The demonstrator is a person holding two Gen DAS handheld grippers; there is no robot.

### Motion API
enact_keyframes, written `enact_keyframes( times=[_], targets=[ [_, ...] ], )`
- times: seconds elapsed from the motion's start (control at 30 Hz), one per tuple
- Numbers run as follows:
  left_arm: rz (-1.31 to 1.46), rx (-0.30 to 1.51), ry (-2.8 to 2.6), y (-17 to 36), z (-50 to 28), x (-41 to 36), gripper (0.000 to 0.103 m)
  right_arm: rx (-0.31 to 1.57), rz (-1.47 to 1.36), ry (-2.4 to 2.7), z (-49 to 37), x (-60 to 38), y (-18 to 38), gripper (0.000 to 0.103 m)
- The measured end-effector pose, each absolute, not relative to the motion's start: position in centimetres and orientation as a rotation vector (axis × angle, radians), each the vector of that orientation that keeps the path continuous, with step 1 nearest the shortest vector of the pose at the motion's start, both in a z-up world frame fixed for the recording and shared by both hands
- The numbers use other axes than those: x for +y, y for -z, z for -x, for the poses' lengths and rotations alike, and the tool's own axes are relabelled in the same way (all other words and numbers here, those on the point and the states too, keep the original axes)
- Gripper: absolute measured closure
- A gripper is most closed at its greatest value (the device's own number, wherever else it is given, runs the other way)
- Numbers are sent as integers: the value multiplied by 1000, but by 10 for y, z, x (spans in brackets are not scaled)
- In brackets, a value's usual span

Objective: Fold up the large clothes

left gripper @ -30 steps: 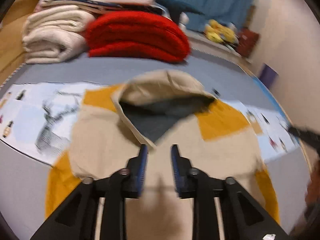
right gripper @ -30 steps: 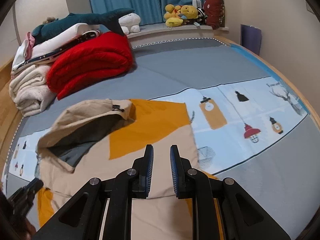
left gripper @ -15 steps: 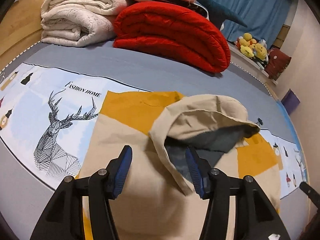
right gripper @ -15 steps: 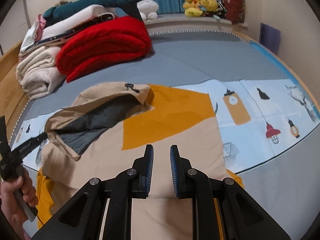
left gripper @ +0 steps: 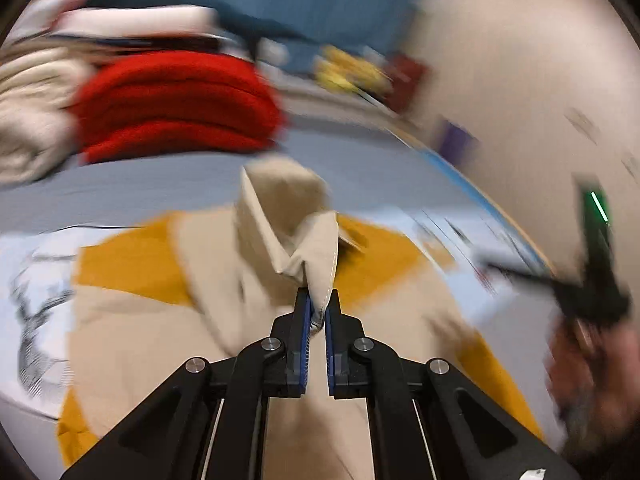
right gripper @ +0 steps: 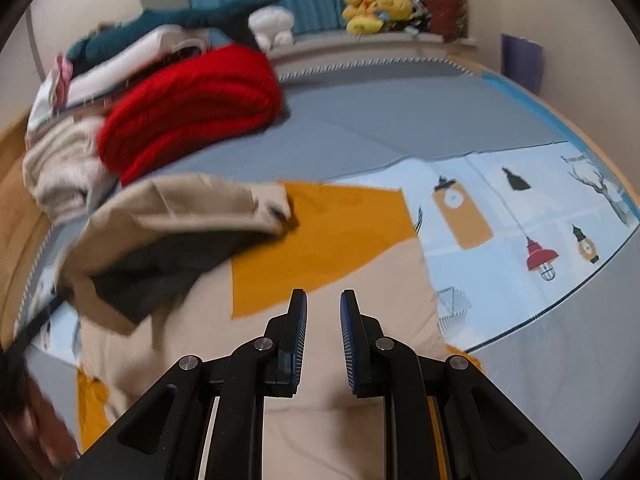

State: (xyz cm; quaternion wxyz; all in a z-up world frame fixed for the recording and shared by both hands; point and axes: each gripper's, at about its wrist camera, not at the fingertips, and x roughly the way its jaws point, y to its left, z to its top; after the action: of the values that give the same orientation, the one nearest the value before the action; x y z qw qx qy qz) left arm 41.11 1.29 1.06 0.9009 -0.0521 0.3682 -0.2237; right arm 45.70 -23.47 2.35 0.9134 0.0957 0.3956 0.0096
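A beige and mustard hooded jacket [left gripper: 152,320] lies flat on the bed, also in the right wrist view [right gripper: 352,288]. My left gripper [left gripper: 317,312] is shut on the edge of its beige hood [left gripper: 312,240] and holds that edge lifted; this view is blurred by motion. The hood [right gripper: 180,208] shows at the left of the right wrist view, with its dark lining open. My right gripper [right gripper: 323,312] hovers over the jacket's body, jaws a little apart and empty. It also shows at the right edge of the left wrist view [left gripper: 520,270].
A folded red blanket [right gripper: 192,104] and cream blankets [right gripper: 60,168] are stacked at the bed's far left. Plush toys [right gripper: 376,8] sit on the sill by the blue curtain. A printed pale blue sheet [right gripper: 520,232] lies under the jacket. The wall is on the right.
My left gripper was open over the hood; it has now shut on the hood's edge and lifted it. The right gripper's jaws have opened slightly.
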Motion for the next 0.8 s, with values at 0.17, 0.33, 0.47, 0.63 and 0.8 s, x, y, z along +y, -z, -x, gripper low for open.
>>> enact_keyframes(
  times=[0.17,0.33,0.47,0.63,0.8],
  targets=[
    [57,859,602,-7,-389,5,73,777,-288,-47,-455,-245,-31,76],
    [301,895,494,-5,-408,55,67,835,-399,-159,-460,-238,-17,69],
    [424,1055,223,41,-428,84,67,925,-444,-223,-467,-223,6,63],
    [651,1174,185,89,-438,98,67,1071,-520,-265,-476,-208,48,63],
    [760,1251,173,118,-438,94,68,1184,-630,-284,-477,-199,88,63]
  ],
)
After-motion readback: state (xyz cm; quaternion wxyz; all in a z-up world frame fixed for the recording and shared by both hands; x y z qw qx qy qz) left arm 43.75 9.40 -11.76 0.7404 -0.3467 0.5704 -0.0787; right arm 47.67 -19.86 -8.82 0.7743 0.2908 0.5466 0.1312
